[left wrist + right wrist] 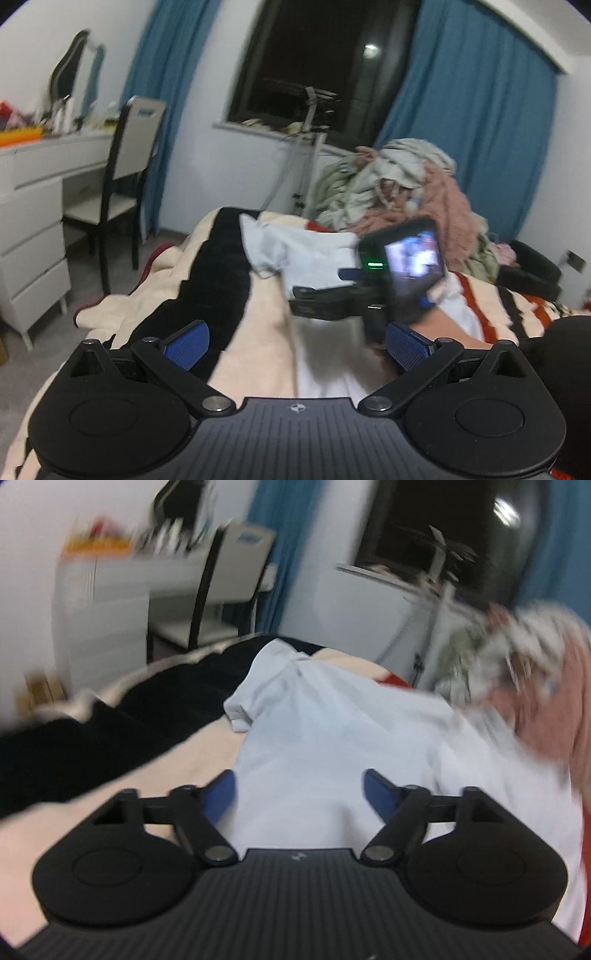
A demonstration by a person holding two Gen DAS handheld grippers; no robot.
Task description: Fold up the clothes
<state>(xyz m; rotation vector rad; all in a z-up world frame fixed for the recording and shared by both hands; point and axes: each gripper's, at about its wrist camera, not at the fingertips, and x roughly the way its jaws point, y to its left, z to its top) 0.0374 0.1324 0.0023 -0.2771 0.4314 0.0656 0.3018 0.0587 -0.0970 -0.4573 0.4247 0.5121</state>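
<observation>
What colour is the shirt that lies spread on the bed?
The shirt is pale blue, nearly white. The right wrist view shows it best.

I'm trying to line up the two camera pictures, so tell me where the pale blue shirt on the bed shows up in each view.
Left wrist view: the pale blue shirt lies mid-frame on the cream blanket, partly hidden by the other tool.
Right wrist view: the shirt fills the centre, running under the open tool.
Shared landmark: the dark-framed chair with white seat at the white desk, upper left in both.
</observation>
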